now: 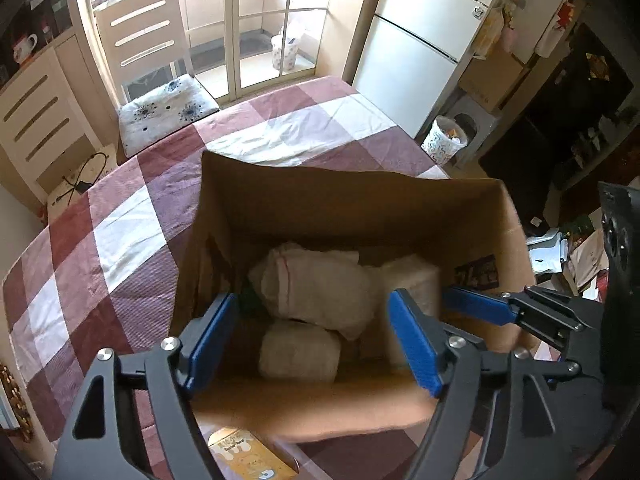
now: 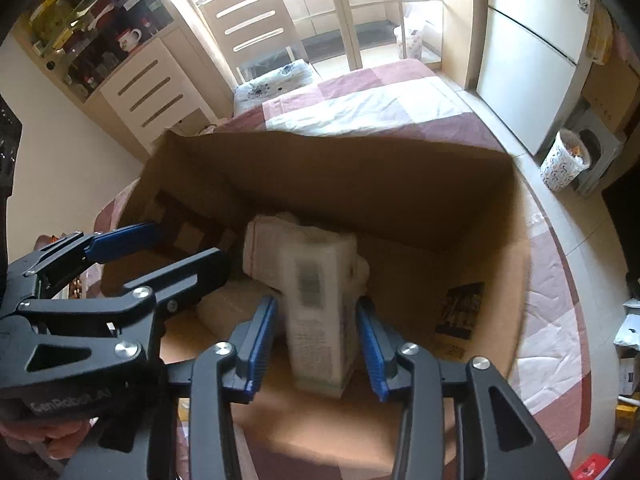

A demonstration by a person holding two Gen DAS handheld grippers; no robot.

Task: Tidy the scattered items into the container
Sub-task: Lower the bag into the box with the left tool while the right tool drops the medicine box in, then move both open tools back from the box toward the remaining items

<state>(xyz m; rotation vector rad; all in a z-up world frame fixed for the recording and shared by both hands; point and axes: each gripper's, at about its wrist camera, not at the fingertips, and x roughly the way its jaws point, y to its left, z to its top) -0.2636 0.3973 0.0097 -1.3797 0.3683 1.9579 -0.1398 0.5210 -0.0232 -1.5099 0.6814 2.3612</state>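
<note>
An open cardboard box stands on the checked tablecloth. Inside lie white wrapped packs, one of them lower down. My left gripper hangs open over the box, with nothing between its blue pads. My right gripper is also over the box. A blurred white pack with a barcode stands between its jaws, with a small gap at the left pad, so it is not pressed. The left gripper also shows in the right wrist view. A yellow printed carton lies on the cloth by the box's near wall.
A white chair with a flowered cushion stands at the table's far side. To the right are a white fridge and a patterned waste bin on the floor. A drawer cabinet is on the left. Papers and clutter lie right of the box.
</note>
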